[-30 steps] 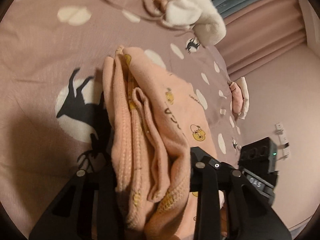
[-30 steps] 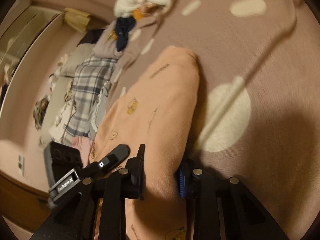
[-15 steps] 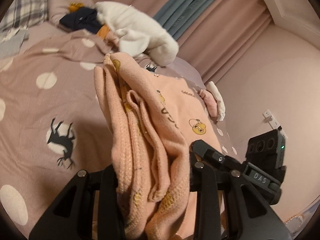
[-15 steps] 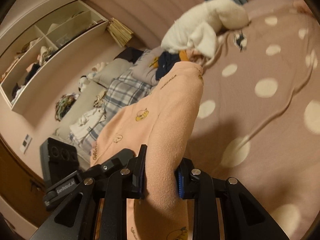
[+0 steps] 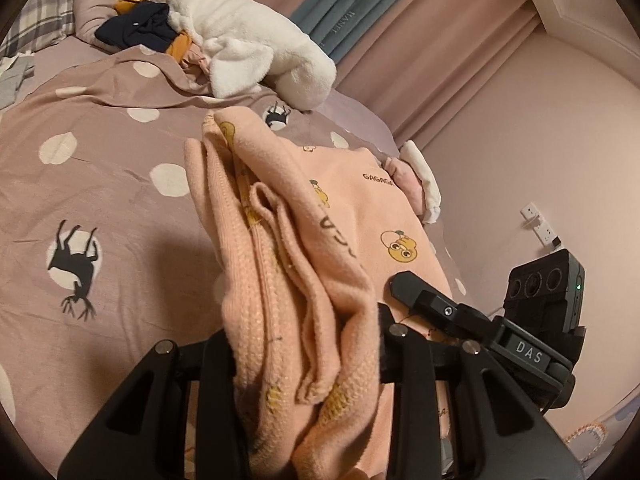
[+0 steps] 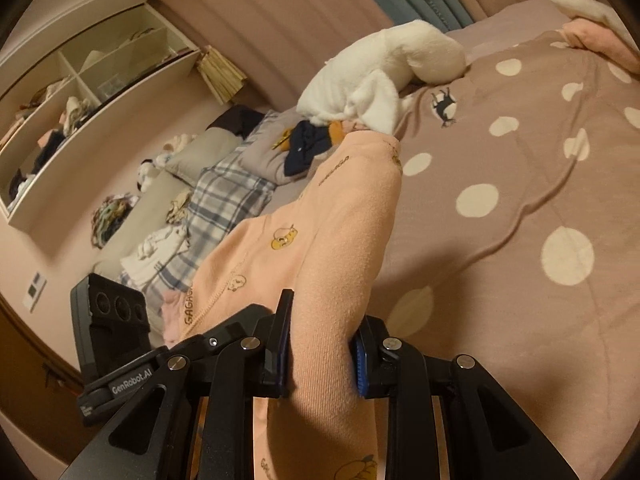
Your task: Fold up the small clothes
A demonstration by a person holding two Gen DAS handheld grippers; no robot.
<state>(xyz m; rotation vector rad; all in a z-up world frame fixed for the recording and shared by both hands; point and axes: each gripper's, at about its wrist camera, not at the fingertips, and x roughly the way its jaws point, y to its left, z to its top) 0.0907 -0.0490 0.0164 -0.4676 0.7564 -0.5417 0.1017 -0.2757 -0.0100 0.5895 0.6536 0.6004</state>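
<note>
A small peach garment [image 5: 320, 240] with cartoon prints hangs between my two grippers above the bed. My left gripper [image 5: 304, 340] is shut on its bunched, ribbed edge. My right gripper [image 6: 320, 344] is shut on a smooth folded edge of the same peach garment [image 6: 320, 232]. The right gripper's black body [image 5: 500, 332] shows in the left wrist view, and the left gripper's body [image 6: 120, 340] shows in the right wrist view. The cloth is lifted and slack between them.
The mauve bedspread [image 5: 100, 184] with white dots and deer prints lies below. A pile with a white fleece [image 5: 256, 48] and dark clothes sits at the bed's far end. A small pink and white garment [image 5: 420, 184] lies by the edge. A plaid blanket [image 6: 224, 200] and wall shelves [image 6: 80, 92] are at the left.
Both grippers have risen and tilted up with the garment, lifting it off the bedspread. The wall, curtains and shelves have come into view.
</note>
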